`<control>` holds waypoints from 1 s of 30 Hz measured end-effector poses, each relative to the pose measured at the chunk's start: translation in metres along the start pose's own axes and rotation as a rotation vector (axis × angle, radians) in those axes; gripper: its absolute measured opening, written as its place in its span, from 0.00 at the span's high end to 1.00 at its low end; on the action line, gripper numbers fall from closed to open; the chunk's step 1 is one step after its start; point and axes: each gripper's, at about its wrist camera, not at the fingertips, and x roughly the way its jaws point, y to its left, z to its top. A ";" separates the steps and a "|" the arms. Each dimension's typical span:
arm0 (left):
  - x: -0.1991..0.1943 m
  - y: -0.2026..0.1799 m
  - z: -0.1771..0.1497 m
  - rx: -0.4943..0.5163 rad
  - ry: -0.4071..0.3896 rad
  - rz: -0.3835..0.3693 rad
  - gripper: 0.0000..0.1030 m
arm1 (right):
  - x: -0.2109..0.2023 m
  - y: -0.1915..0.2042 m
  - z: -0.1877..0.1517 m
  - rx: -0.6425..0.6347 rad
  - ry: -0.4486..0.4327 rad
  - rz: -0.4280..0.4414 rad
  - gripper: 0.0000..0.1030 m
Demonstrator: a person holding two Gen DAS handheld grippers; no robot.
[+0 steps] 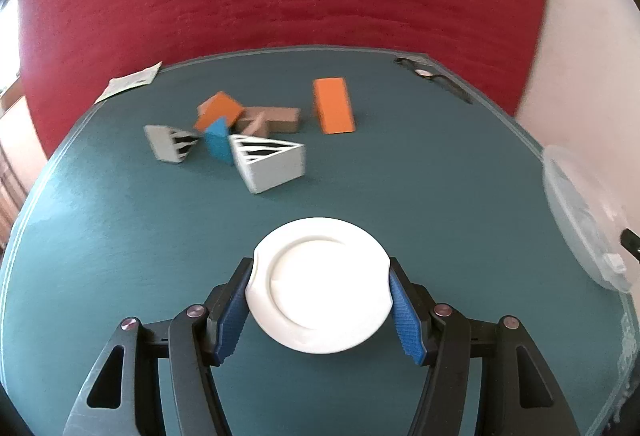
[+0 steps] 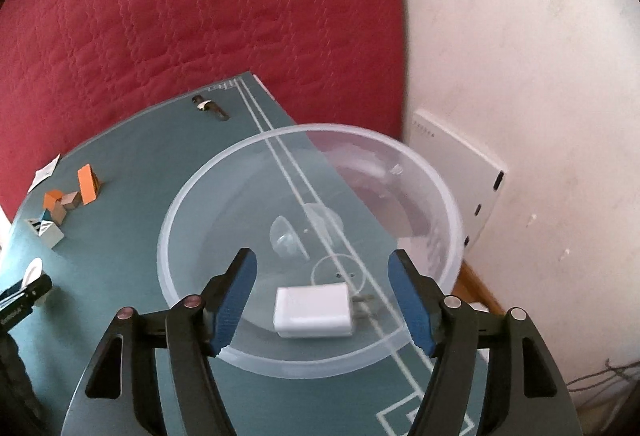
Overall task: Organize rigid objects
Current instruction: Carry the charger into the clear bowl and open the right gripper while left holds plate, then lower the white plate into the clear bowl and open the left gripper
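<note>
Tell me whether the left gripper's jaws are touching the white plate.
Touching. In the left wrist view, the left gripper has both blue jaws pressed against opposite rim edges of the white plate, no gap visible.

One white plate (image 1: pixel 320 286) lies near on the table; one clear plastic bowl (image 2: pixel 200 204) stands at the right edge, with one white charger (image 2: pixel 314 312) inside it; far left lies a cluster of blocks: two orange blocks (image 1: pixel 333 105), one blue block (image 1: pixel 218 140), two grey-white wedges (image 1: pixel 272 162), and brown wooden blocks (image 1: pixel 276 118), too overlapped to count; one paper slip (image 1: pixel 130 80) lies at the far left corner.
</note>
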 end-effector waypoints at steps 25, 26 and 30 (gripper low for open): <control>-0.015 -0.163 0.028 0.299 -0.041 -0.257 0.36 | -0.015 -0.044 -0.003 0.122 -0.139 -0.110 0.32; -0.015 -0.168 0.029 0.305 -0.041 -0.264 0.36 | -0.017 -0.044 -0.003 0.123 -0.141 -0.108 0.32; -0.014 -0.186 0.031 0.329 -0.042 -0.297 0.36 | -0.019 -0.044 -0.003 0.121 -0.157 -0.107 0.32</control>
